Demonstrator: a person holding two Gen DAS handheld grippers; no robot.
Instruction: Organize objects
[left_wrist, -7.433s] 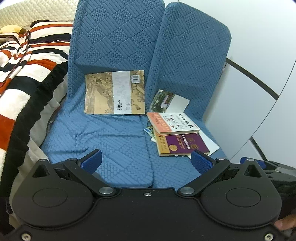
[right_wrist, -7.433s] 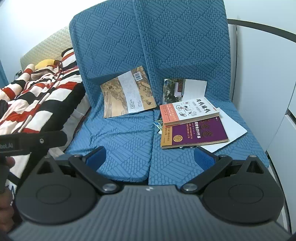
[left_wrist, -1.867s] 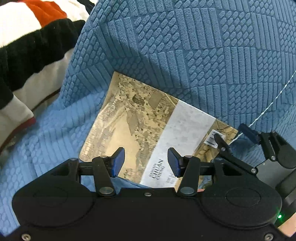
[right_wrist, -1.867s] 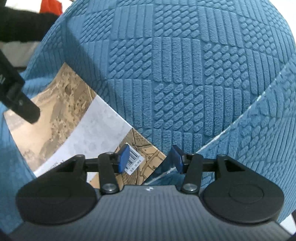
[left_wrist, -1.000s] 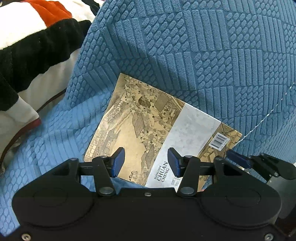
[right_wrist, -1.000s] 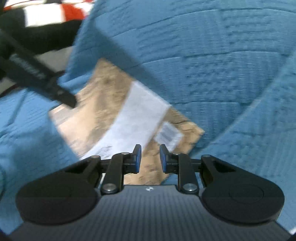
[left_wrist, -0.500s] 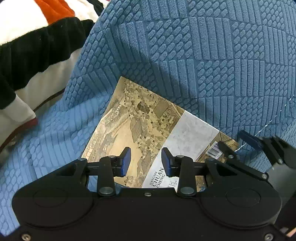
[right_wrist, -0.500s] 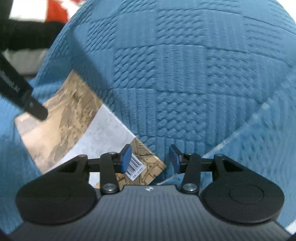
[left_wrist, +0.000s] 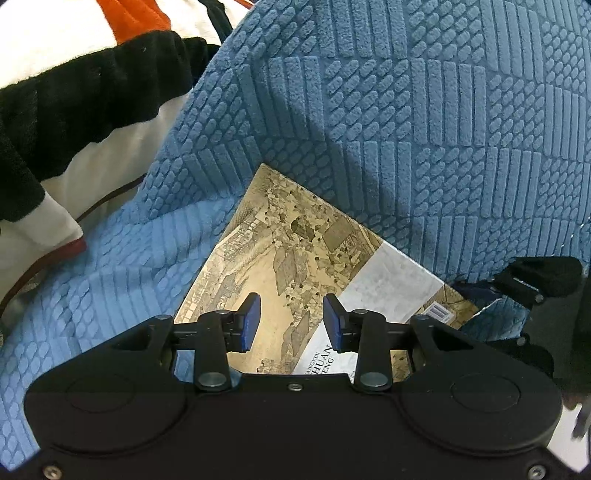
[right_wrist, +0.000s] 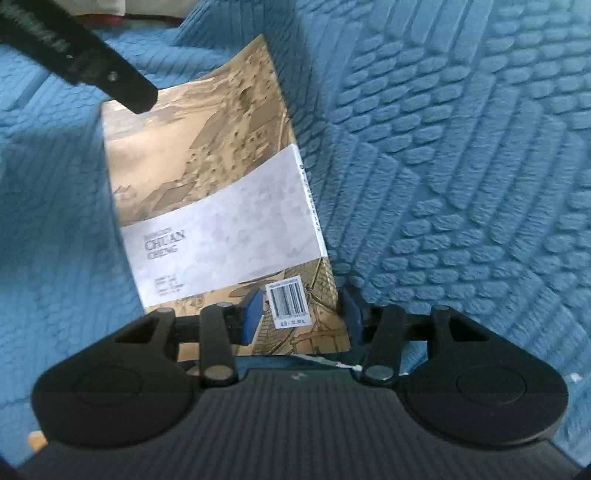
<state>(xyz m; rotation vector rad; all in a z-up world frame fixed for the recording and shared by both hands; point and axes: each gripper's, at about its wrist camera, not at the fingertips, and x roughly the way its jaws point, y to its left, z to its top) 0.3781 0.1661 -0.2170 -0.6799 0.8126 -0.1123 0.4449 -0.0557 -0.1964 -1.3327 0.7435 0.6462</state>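
Book (right_wrist: 221, 206): tan painted cover, grey band, propped against blue quilted seat cushion (left_wrist: 424, 129). Left claw (left_wrist: 291, 323): narrow gap, over cover, grasp unclear. Right claw (right_wrist: 301, 314): just opening, straddling barcode corner, unclamped.

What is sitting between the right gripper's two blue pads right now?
In the right wrist view, the barcode corner of the book lies between the right gripper pads; the jaws stand apart, not pressing it.
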